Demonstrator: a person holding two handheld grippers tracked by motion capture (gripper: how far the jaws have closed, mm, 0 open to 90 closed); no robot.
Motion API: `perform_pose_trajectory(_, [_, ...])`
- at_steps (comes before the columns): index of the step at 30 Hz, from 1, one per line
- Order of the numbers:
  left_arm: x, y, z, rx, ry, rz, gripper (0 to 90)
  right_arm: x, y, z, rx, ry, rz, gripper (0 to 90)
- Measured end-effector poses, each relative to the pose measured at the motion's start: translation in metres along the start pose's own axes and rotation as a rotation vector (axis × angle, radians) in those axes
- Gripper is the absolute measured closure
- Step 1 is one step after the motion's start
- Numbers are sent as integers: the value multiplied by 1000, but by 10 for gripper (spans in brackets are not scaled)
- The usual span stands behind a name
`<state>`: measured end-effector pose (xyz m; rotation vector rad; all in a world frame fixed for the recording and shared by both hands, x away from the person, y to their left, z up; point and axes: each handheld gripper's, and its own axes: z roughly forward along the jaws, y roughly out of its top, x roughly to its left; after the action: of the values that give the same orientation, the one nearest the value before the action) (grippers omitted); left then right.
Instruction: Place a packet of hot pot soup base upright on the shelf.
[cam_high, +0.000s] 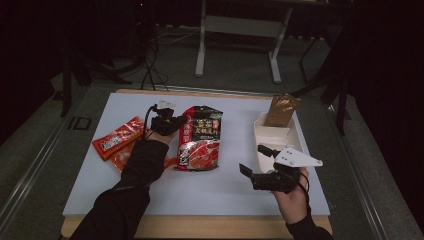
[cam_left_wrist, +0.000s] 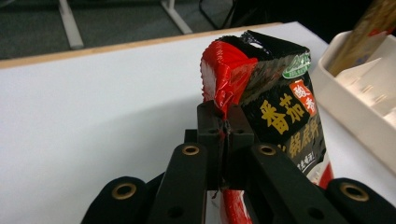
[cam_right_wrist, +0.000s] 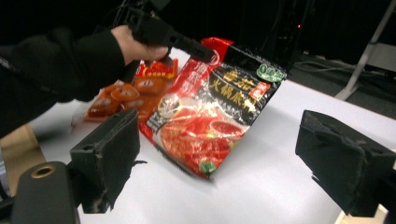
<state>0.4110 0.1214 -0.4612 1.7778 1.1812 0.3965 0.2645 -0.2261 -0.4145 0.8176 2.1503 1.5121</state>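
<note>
A red and black hot-pot soup packet (cam_high: 200, 140) lies in the middle of the white table, its upper left corner lifted. My left gripper (cam_high: 175, 122) is shut on that corner. In the left gripper view the jaws pinch the packet's crinkled red edge (cam_left_wrist: 219, 84), and the left gripper (cam_left_wrist: 225, 119) shows no gap. My right gripper (cam_high: 254, 161) hovers to the packet's right with its jaws wide apart and nothing between them. In the right gripper view its black pads (cam_right_wrist: 109, 149) frame the tilted packet (cam_right_wrist: 210, 116), which is held by the left gripper (cam_right_wrist: 187, 44).
A white tray (cam_high: 265, 137) stands at the right with a brown packet (cam_high: 281, 110) leaning at its far end. Two orange snack packets (cam_high: 117, 137) lie at the left beside the left forearm. The table's wooden front edge (cam_high: 210, 225) runs below both hands.
</note>
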Motion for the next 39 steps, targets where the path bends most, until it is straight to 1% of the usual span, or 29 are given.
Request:
perform_pose_trajectory(2, [-6,0,-3,-14,3,13,886,1,2,-1,-7,5,-3,133])
perform_pose_trajectory(4, [-9,0,-6,-21,0,19,886,1,4,-3,-17,-16,-23,135])
perform_pose_trajectory(5, [-11,0,-8,-27,-3,23,886,1,4,-3,-17,-16,-23,135])
perform_pose_trajectory(6, [-14,1,-10,-31,-7,32,887,0,5,-5,-34,2,-13,137])
perform_pose_trajectory(7, [-19,2,-15,-41,-20,43,887,-1,5,-5,-37,11,-7,136])
perform_pose_trajectory(9, [-25,3,-19,-58,-28,61,887,-2,6,-6,-41,18,-10,136])
perform_pose_trajectory(10, [-25,3,-19,-58,-28,61,887,-2,6,-6,-41,18,-10,136])
perform_pose_trajectory(12, [-35,3,-25,-95,-46,82,887,-2,8,-6,-28,0,-33,134])
perform_pose_trajectory(13, [-35,3,-25,-95,-46,82,886,-2,8,-6,-28,0,-33,134])
perform_pose_trajectory(14, [-41,3,-29,-109,-65,92,886,-2,8,-5,-12,-6,-41,132])
perform_pose_trajectory(15, [-44,4,-31,-117,-81,103,886,-2,8,-5,-9,-12,-45,133])
perform_pose_trajectory(16, [-44,4,-31,-117,-81,103,886,-1,7,-5,-13,-19,-47,133])
perform_pose_trajectory(17, [-48,5,-35,-125,-96,130,886,-2,7,-5,-10,-22,-49,133])
perform_pose_trajectory(19, [-50,7,-39,-133,-127,128,886,-1,8,-5,13,-35,-50,116])
perform_pose_trajectory(20, [-51,7,-41,-136,-133,127,886,-1,8,-5,17,-25,-43,108])
perform_pose_trajectory(21, [-51,8,-43,-141,-144,115,885,-1,8,-5,21,-17,-38,108])
perform_pose_trajectory(22, [-50,8,-44,-144,-168,100,885,0,8,-5,19,-20,-40,103])
perform_pose_trajectory(24, [-50,8,-48,-152,-191,79,884,1,9,-6,15,18,-27,103])
perform_pose_trajectory(25, [-49,8,-49,-158,-222,66,884,1,9,-5,10,13,-28,103])
perform_pose_trajectory(26, [-49,8,-51,-162,-232,63,884,2,10,-5,9,13,-24,103])
perform_pose_trajectory(27, [-49,8,-51,-162,-232,63,884,2,10,-4,16,22,-19,104])
perform_pose_trajectory(28, [-50,7,-54,-169,-268,55,883,1,11,-4,16,16,-11,112])
perform_pose_trajectory(29, [-50,7,-54,-169,-268,55,883,1,11,-4,16,16,-11,112])
perform_pose_trajectory(30, [-53,6,-57,-171,-281,53,884,0,12,-5,16,9,-11,139])
perform_pose_trajectory(34, [-58,3,-62,-181,-330,60,883,-3,16,-8,9,-30,-6,165])
perform_pose_trajectory(35, [-58,3,-62,-181,-330,60,882,-3,16,-8,9,-30,-6,165])
perform_pose_trajectory(36, [-62,2,-64,-185,-353,68,883,-7,19,-10,2,-37,13,195])
perform_pose_trajectory(37, [-63,1,-65,-193,-368,66,882,-8,21,-10,1,-35,14,210])
perform_pose_trajectory(39, [-66,0,-68,-199,-388,57,883,-10,23,-9,-4,-36,22,207])
